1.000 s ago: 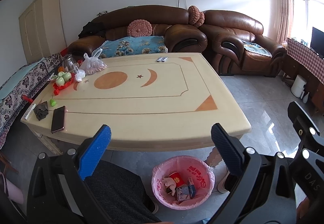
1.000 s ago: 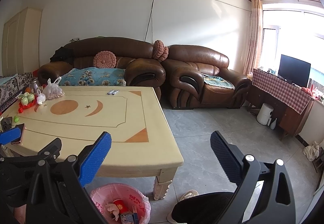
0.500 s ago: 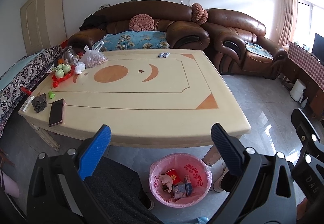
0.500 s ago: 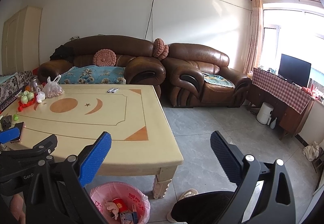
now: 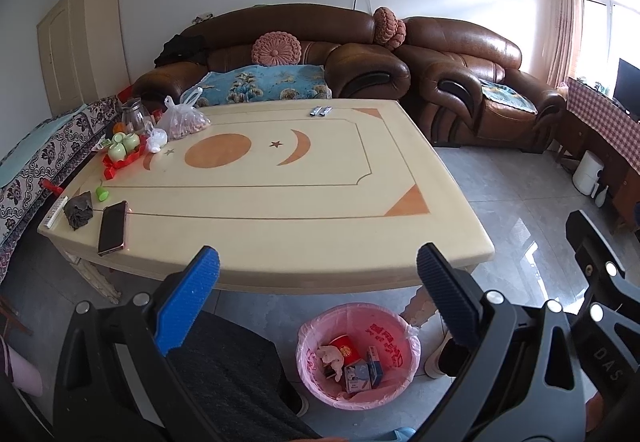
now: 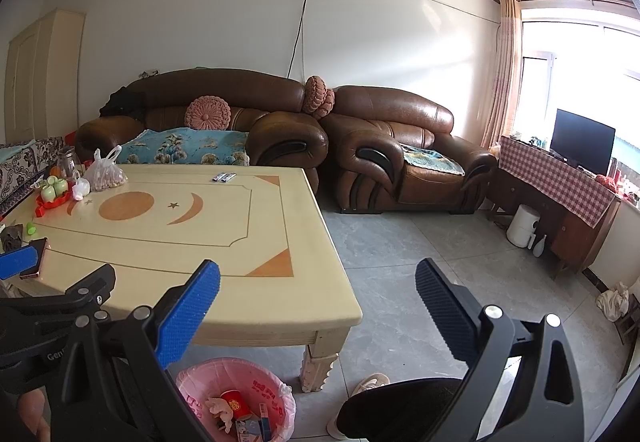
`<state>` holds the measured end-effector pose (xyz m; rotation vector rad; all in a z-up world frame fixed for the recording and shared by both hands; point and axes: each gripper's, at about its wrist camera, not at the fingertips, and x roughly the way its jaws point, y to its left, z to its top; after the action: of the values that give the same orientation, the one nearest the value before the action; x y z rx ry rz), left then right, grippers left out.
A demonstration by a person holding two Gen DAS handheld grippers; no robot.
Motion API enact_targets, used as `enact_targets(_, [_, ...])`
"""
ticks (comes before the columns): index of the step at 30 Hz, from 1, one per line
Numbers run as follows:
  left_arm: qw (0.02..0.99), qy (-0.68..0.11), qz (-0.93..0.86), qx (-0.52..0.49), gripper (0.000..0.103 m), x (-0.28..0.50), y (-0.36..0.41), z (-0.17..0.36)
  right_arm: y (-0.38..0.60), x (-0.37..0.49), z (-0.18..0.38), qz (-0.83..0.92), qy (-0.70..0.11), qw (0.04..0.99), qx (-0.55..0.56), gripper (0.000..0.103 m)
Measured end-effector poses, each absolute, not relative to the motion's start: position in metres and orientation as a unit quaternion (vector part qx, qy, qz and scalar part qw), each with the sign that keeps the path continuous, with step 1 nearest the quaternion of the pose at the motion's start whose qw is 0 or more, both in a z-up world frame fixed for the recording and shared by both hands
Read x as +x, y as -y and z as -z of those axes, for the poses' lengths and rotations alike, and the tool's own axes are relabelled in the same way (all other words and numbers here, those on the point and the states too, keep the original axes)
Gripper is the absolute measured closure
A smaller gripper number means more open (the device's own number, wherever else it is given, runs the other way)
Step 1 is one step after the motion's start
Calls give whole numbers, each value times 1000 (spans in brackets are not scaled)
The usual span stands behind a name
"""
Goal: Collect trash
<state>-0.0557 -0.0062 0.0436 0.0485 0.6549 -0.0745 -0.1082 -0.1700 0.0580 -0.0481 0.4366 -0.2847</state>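
Basically both grippers idle above the near table edge: left gripper (image 5: 318,282) and right gripper (image 6: 318,282) each have jaws spread wide, nothing held. Pink-lined trash bin (image 5: 404,326) sits on the floor under the near edge of the cream coffee table (image 5: 280,202), already holding a red paper cup (image 5: 344,348), small boxes and crumpled bits. Table middle is bare; what remains is a dark crumpled scrap (image 5: 79,209) and green bottle cap (image 5: 102,194) at the left end, near a phone (image 5: 113,228). Judgement: collecting looks nearly done. Next move likely a left-side reach for the scrap, avoiding the phone.
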Motion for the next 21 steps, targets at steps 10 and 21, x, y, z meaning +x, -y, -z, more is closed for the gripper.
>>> enact_targets(10, [946, -321, 39, 26, 6, -56, 8, -44, 169, -108, -58, 141, -216, 966, -24, 7])
enact_targets(21, [946, -320, 38, 27, 6, -56, 7, -44, 171, -109, -59, 139, -216, 966, -25, 7])
